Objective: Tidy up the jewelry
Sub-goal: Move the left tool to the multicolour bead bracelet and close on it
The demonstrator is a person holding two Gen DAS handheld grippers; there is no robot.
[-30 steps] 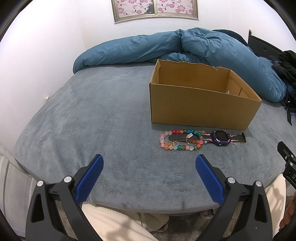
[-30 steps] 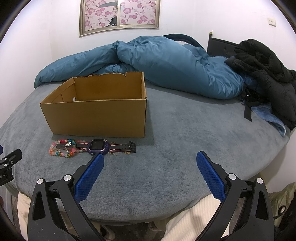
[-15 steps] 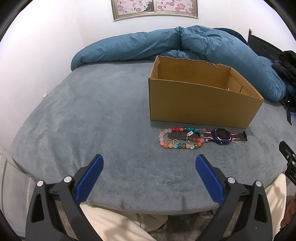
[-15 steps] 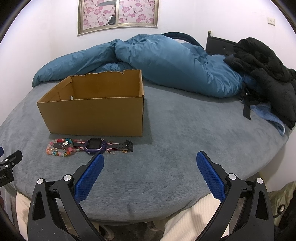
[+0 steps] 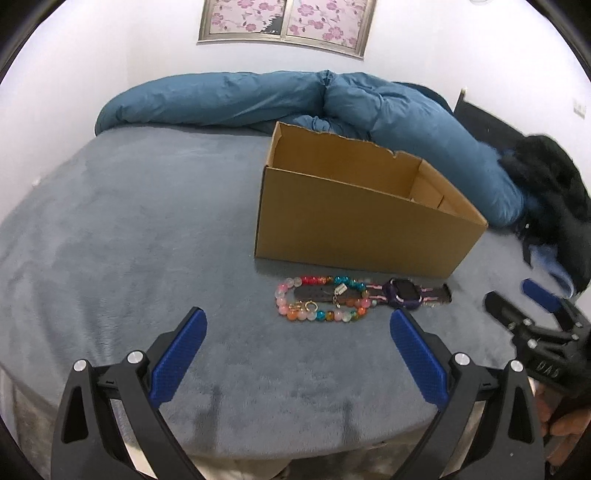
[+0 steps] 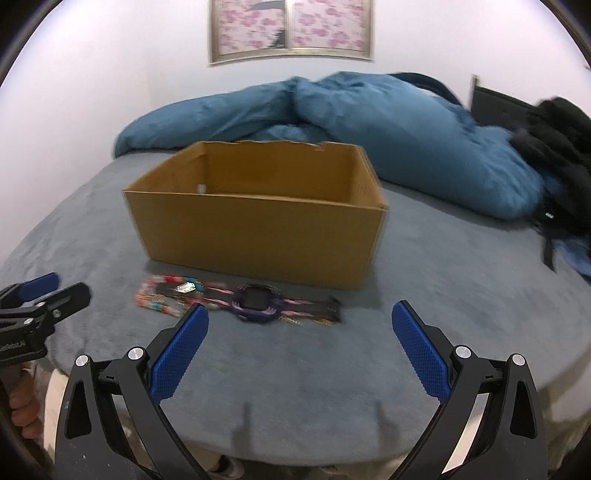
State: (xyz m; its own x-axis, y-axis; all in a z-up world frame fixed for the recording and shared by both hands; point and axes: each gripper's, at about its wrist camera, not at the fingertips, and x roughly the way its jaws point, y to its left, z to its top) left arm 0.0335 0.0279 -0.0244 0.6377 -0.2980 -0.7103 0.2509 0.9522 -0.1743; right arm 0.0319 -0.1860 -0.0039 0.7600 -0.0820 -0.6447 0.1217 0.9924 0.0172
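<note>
A multicoloured bead bracelet lies on the grey bed cover just in front of an open cardboard box. A purple watch with a dark strap lies beside it, its strap running through the bead loop. My left gripper hovers open a little short of the bracelet, with nothing between its fingers. Open too, my right gripper hangs near the watch and holds nothing. Each gripper shows at the edge of the other's view.
A rumpled blue duvet lies behind the box. Black clothing is heaped at the right. The grey bed cover stretches wide to the left. A framed flower picture hangs on the wall. The bed's front edge is just below both grippers.
Both grippers have moved forward toward the jewelry and box. The right one swung left, so the watch now sits near its centre. Both stayed open.
</note>
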